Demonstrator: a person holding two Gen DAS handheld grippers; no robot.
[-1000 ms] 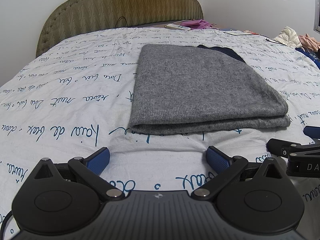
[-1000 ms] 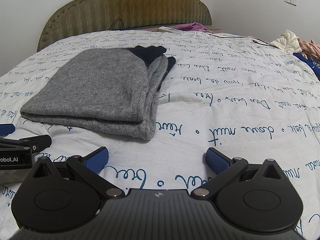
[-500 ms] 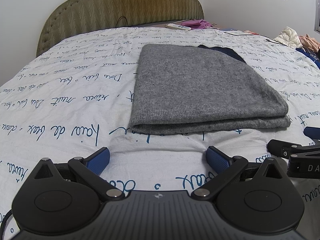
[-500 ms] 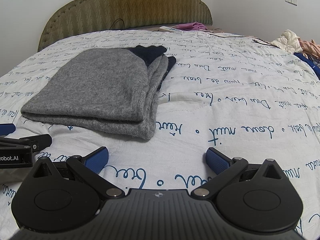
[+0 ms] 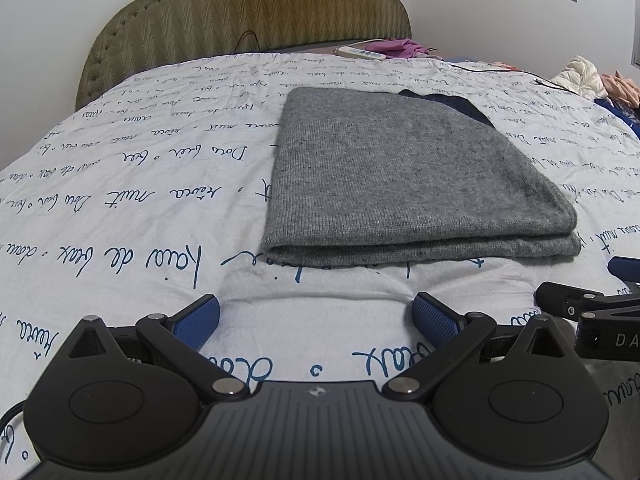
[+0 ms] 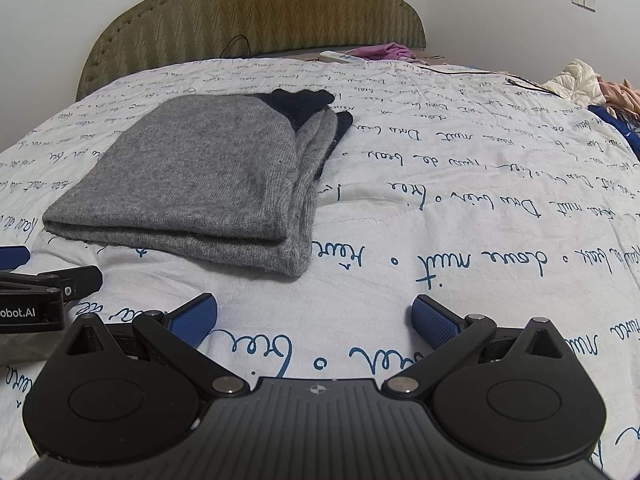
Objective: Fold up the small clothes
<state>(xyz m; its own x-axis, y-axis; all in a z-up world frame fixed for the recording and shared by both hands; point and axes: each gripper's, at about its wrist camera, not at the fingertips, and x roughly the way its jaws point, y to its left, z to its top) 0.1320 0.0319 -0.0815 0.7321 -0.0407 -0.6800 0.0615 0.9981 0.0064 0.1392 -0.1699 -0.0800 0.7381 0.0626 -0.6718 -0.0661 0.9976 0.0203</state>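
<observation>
A grey knitted garment (image 5: 400, 176) lies folded in layers on the bed, with a dark navy part (image 5: 452, 106) showing at its far end. In the right wrist view the same grey garment (image 6: 200, 184) sits to the left, its folded edges facing me. My left gripper (image 5: 316, 318) is open just short of the garment's near edge, nothing between its blue pads. My right gripper (image 6: 314, 318) is open too, over bare sheet to the right of the garment's near corner. Each gripper's tip shows at the edge of the other's view.
The bed sheet (image 5: 120, 208) is white with blue script. An olive padded headboard (image 5: 248, 12) stands at the back. A white power strip (image 5: 360, 53) and pink cloth (image 5: 394, 46) lie near the headboard. More clothes (image 6: 592, 84) are piled at the far right.
</observation>
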